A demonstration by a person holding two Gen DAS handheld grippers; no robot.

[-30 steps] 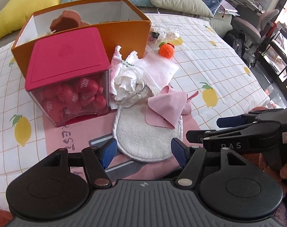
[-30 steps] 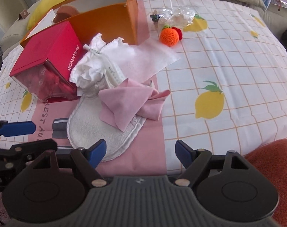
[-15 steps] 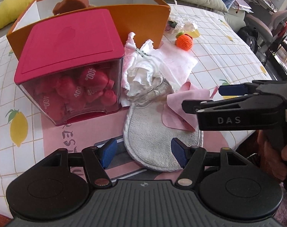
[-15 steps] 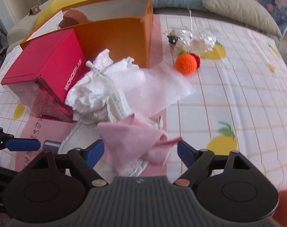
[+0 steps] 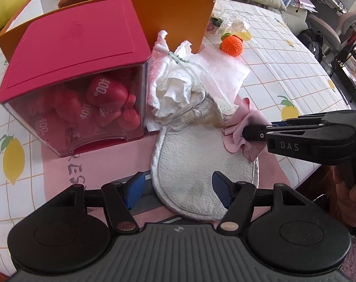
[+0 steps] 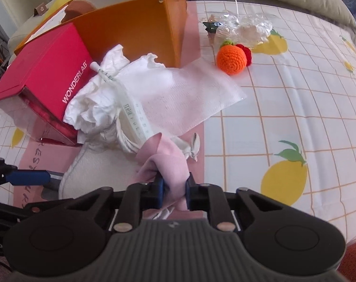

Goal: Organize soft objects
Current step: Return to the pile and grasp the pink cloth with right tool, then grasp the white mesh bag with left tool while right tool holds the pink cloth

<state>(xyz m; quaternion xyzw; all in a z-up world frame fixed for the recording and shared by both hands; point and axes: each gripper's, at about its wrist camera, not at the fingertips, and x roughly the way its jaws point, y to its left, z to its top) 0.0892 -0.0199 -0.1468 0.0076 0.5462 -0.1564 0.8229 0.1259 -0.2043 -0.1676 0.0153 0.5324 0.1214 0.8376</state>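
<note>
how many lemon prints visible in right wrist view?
4, maybe more hidden: one right of the fingers, one under the plastic wrap, one by the red box, one at far right.

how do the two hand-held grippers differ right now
The right hand-held gripper is shut on the pink cloth, bunching it between its blue pads; the left hand-held gripper is open and holds nothing. The right sits at the cloth, the left over the near end of the white fleecy mitt. Both are black with blue pads.
</note>
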